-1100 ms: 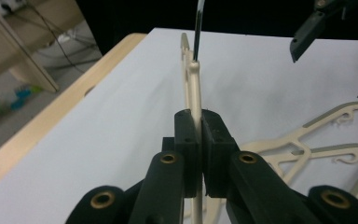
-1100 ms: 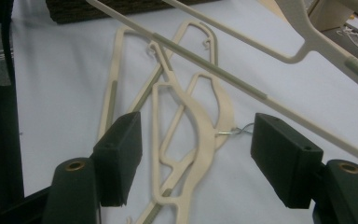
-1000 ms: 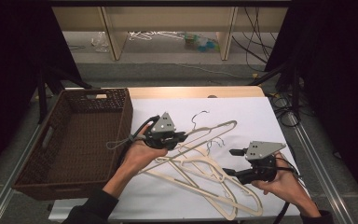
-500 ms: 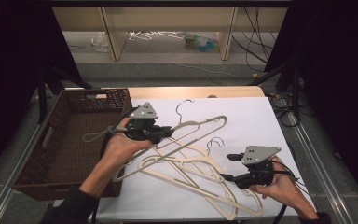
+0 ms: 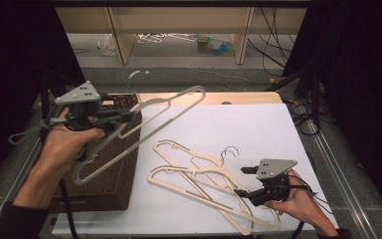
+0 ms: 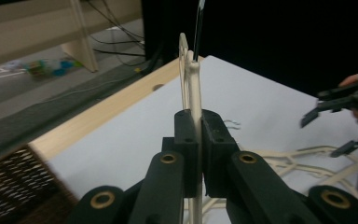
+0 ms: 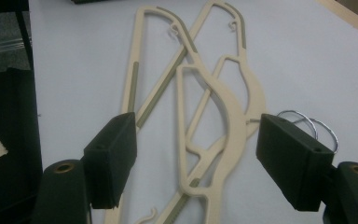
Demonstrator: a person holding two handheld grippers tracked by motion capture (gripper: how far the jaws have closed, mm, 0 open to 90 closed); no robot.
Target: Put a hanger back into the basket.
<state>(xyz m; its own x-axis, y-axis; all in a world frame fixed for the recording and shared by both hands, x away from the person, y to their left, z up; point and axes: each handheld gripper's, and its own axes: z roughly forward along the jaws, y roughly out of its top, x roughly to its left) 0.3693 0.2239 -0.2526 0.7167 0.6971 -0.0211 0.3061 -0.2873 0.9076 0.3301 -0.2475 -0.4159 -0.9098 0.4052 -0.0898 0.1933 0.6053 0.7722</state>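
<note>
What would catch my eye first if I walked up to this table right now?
Probably the cream hanger held in the air over the wicker basket at the table's left, clamped in the left gripper. Next, two more hangers lying crossed on the white tabletop, with the right gripper poised open just above them.

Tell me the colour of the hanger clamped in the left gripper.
Cream, with a metal hook; the hanger shows best in the high view.

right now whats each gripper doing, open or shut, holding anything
Left gripper: shut on a cream hanger, held up over the basket.
Right gripper: open, its jaws just widening above the hangers on the table, gripping nothing.
</note>
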